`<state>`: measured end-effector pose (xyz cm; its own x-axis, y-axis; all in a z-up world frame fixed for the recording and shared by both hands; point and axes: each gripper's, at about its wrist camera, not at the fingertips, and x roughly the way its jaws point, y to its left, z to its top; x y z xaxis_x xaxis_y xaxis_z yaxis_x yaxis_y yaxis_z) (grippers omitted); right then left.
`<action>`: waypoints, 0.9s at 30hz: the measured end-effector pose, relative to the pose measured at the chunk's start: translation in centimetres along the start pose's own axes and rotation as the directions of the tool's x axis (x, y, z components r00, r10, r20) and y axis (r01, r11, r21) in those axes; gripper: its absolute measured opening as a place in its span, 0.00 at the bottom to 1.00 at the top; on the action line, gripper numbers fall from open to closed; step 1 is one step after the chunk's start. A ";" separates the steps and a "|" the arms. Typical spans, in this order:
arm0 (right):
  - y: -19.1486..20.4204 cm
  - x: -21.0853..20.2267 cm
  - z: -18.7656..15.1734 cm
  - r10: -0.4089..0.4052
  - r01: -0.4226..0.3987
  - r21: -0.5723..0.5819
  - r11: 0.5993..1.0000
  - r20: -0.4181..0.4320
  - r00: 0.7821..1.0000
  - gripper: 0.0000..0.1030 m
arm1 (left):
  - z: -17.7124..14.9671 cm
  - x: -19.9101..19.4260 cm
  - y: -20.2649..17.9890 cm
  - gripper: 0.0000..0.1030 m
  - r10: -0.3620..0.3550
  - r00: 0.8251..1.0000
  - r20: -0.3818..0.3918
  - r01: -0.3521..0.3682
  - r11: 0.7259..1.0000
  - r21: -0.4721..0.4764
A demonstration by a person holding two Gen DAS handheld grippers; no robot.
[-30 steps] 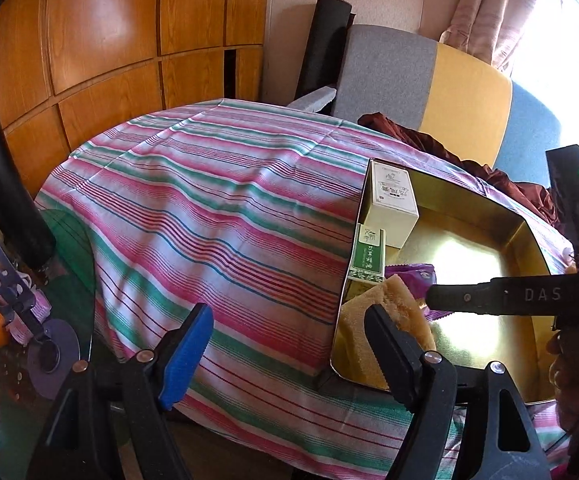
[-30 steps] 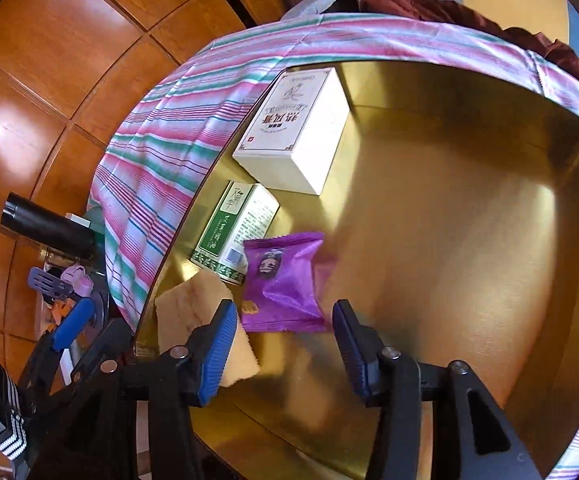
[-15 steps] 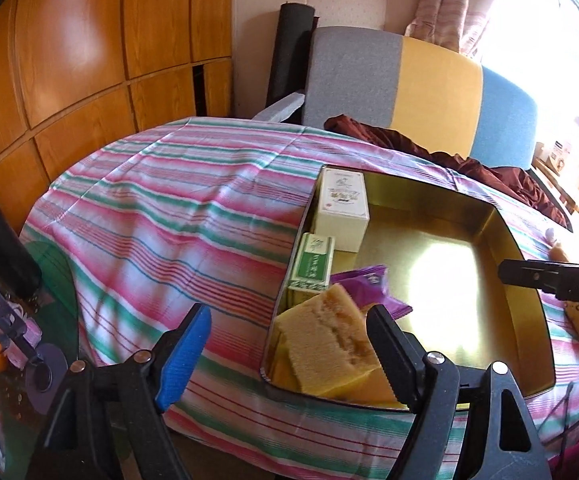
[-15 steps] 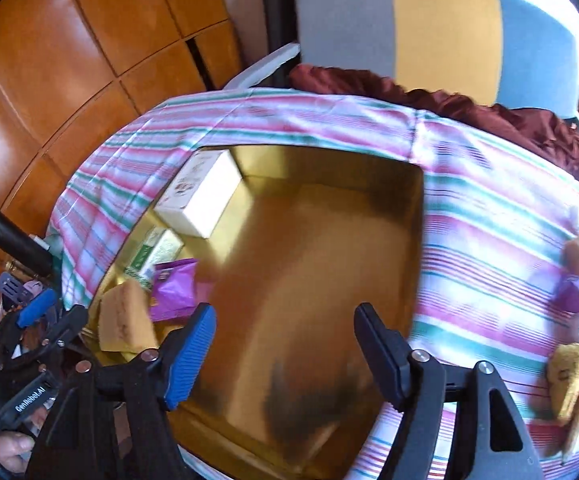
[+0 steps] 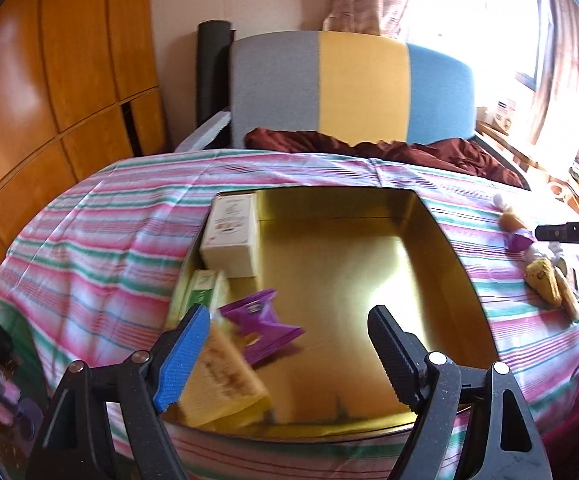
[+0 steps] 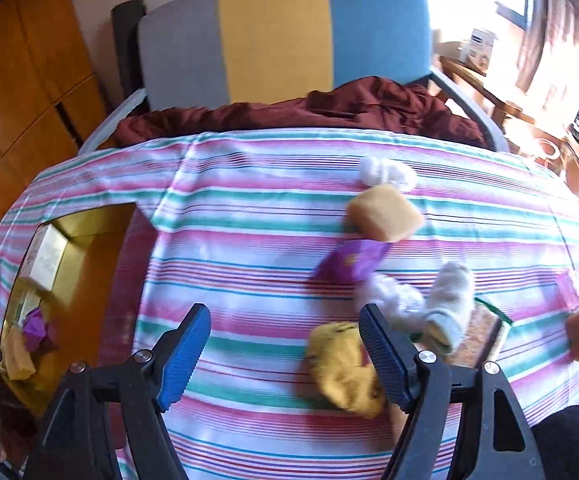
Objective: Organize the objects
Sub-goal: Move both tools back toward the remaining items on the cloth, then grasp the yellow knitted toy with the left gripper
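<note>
Change since a second ago: we see the right hand-held gripper (image 6: 285,350) has left the gold tray (image 5: 449,256) and now hangs over the striped cloth (image 6: 249,240) to the tray's right; the left hand-held gripper (image 5: 285,354) has swung over the tray.

Left wrist view, left hand-held gripper: jaws spread wide with nothing between them, over the tray's near edge.
Left wrist view, tray contents: a white box (image 5: 231,236) sits in the tray's far left corner; a green box (image 5: 203,286) lies just nearer along the left wall; a purple packet (image 5: 261,330) lies beside it toward the tray's middle; a yellow sponge (image 5: 221,376) fills the near left corner, partly behind the blue finger pad.
Left wrist view, outside the tray: a cluster of small items lies on the cloth-covered surface to the tray's right, too blurred for us to sort.

Right wrist view, right hand-held gripper: jaws wide apart, holding nothing, above the cloth well right of the tray.
Right wrist view, loose things: a tan sponge block (image 6: 383,212) and a purple wrapper (image 6: 349,262) touch each other, far right of the tray; a yellow crumpled item (image 6: 345,368) lies by the right finger.
Right wrist view, background: a grey, yellow and blue chair (image 6: 281,36) stands beyond the surface.
</note>
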<state>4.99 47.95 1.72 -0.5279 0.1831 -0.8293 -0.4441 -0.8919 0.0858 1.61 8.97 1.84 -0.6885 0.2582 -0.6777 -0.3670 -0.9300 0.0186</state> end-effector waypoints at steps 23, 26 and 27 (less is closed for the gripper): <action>-16.9 2.4 -4.1 0.068 -0.062 0.632 0.772 0.015 0.998 0.80 | 2.5 4.4 -21.6 0.70 -0.361 0.914 -0.183 0.396 0.894 0.211; -17.3 2.1 -4.2 0.078 -0.084 0.651 0.754 0.039 0.996 0.80 | 2.2 6.1 -24.0 0.61 -0.407 0.878 -0.251 0.455 0.873 0.175; -17.5 2.0 -4.2 0.077 -0.087 0.657 0.748 0.044 0.996 0.80 | 2.1 6.8 -24.8 0.58 -0.427 0.862 -0.273 0.477 0.865 0.153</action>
<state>14.74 62.16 -3.82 -0.5919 0.1325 -0.7950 -0.7625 -0.4116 0.4991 4.68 34.32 -1.64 -0.2657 0.5482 -0.7930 -0.7416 -0.6418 -0.1951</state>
